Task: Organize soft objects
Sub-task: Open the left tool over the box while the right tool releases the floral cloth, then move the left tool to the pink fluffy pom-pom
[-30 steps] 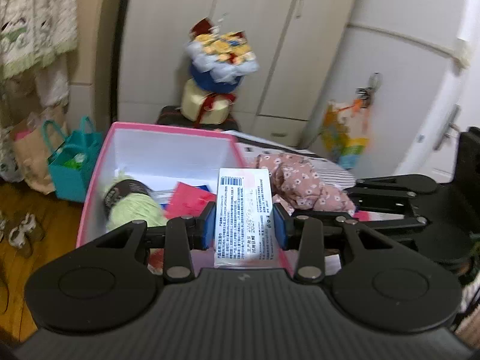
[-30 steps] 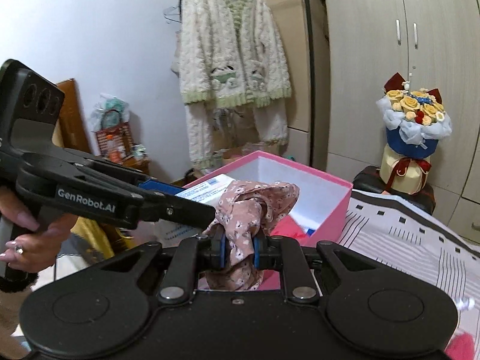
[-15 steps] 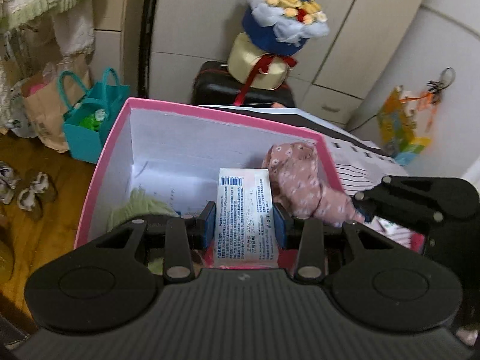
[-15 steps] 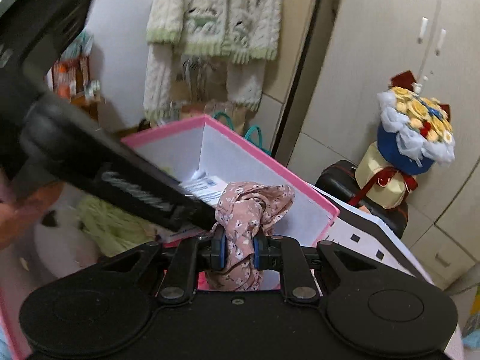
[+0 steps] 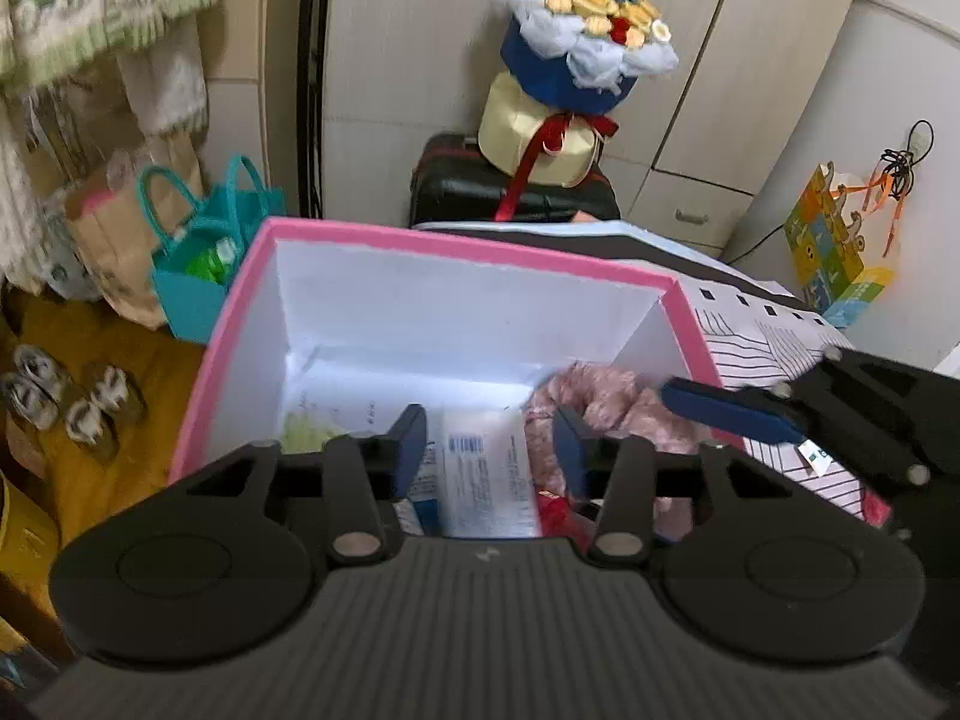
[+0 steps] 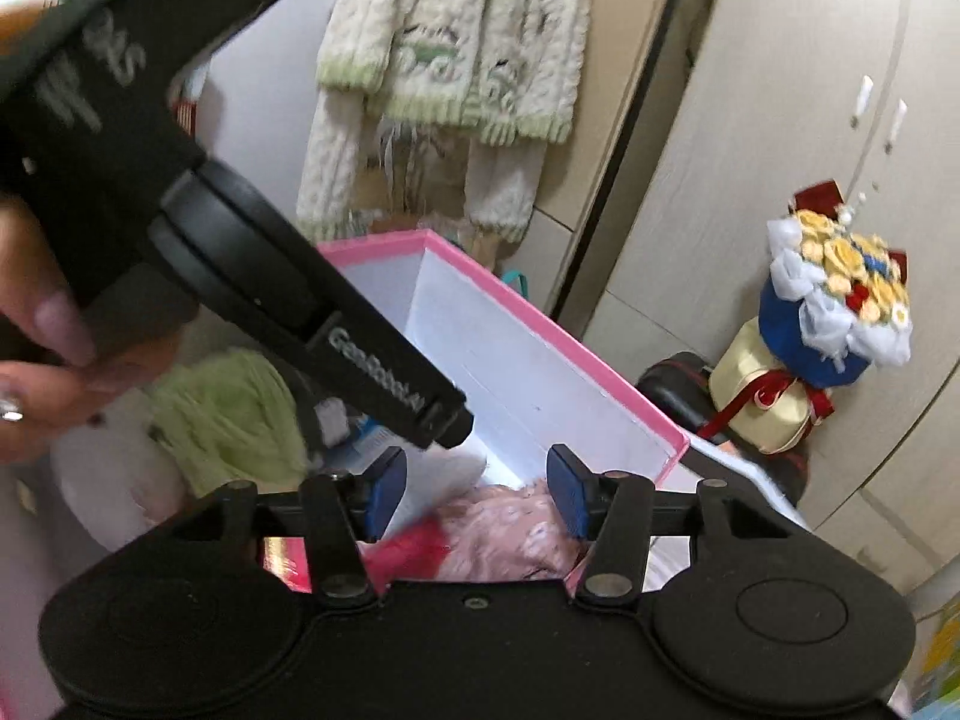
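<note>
Both claws hang over an open pink box (image 5: pixel 456 246) with white inner walls, which stands at the edge of a surface covered in a black-and-white patterned cloth (image 5: pixel 774 330). The left claw (image 5: pixel 489 441) has its blue-padded jaws spread wide, gripping nothing; a white packet with a printed label and barcode (image 5: pixel 489 480) lies loose inside the box between and below its fingers. The right claw (image 6: pixel 474 489) is likewise wide apart and empty, poised above a crumpled pink floral fabric piece (image 6: pixel 510 534) that rests in the box against its near right corner. In the left wrist view the same fabric (image 5: pixel 606 402) sits just to the right of the packet, with one blue pad of the right claw (image 5: pixel 729 411) reaching in over the box rim beside it. A pale green ball of yarn (image 6: pixel 231 414) lies at the left side of the box, and something red (image 6: pixel 408 552) shows next to the fabric. The person's left hand (image 6: pixel 42 330), nails painted pink, grips the left tool's handle. Beyond the box, a flower bouquet in blue wrapping (image 5: pixel 585 36) stands on a black suitcase (image 5: pixel 474 189) before pale wardrobe doors, a knitted cream cardigan (image 6: pixel 456 36) hangs on the wall, and a teal tote bag (image 5: pixel 198 258) sits on the wooden floor.
</note>
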A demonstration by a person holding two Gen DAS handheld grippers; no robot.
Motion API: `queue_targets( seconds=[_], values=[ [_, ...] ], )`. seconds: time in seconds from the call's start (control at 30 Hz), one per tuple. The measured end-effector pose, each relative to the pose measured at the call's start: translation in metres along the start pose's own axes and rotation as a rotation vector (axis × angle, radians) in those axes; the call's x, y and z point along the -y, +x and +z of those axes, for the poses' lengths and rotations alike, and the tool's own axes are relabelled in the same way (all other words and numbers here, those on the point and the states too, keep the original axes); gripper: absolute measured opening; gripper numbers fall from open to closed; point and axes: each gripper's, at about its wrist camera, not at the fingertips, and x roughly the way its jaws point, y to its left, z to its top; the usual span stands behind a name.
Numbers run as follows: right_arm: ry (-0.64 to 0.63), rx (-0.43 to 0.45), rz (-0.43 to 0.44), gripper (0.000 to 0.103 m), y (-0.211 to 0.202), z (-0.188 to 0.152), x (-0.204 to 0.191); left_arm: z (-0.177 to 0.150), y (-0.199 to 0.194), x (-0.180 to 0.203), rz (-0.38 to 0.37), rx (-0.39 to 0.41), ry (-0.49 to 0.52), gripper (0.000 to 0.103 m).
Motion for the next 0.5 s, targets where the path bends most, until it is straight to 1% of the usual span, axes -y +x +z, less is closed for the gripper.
queue_targets(
  seconds=[0.07, 0.13, 0.2, 0.3, 0.37, 0.5],
  values=[
    [0.056, 0.032, 0.033, 0.059, -0.014, -0.006, 0.003, -0.003, -0.014, 0.002, -0.002, 0.029, 0.023, 0.048],
    [0.123, 0.057, 0.061, 0.059, -0.031, -0.014, 0.006, -0.009, -0.031, 0.002, -0.025, 0.048, 0.037, 0.051],
    [0.185, 0.077, 0.082, 0.059, -0.047, -0.024, 0.009, -0.017, -0.047, 0.002, -0.053, 0.055, 0.044, 0.054],
    [0.253, 0.102, 0.096, 0.059, -0.072, -0.036, 0.009, -0.029, -0.071, 0.005, -0.076, 0.065, 0.064, 0.054],
    [0.269, 0.112, 0.102, 0.06, -0.09, -0.043, 0.007, -0.036, -0.086, 0.009, -0.085, 0.072, 0.091, 0.056],
    [0.284, 0.11, 0.082, 0.062, -0.121, -0.051, 0.005, -0.051, -0.119, 0.021, -0.116, 0.097, 0.149, 0.06]
  ],
)
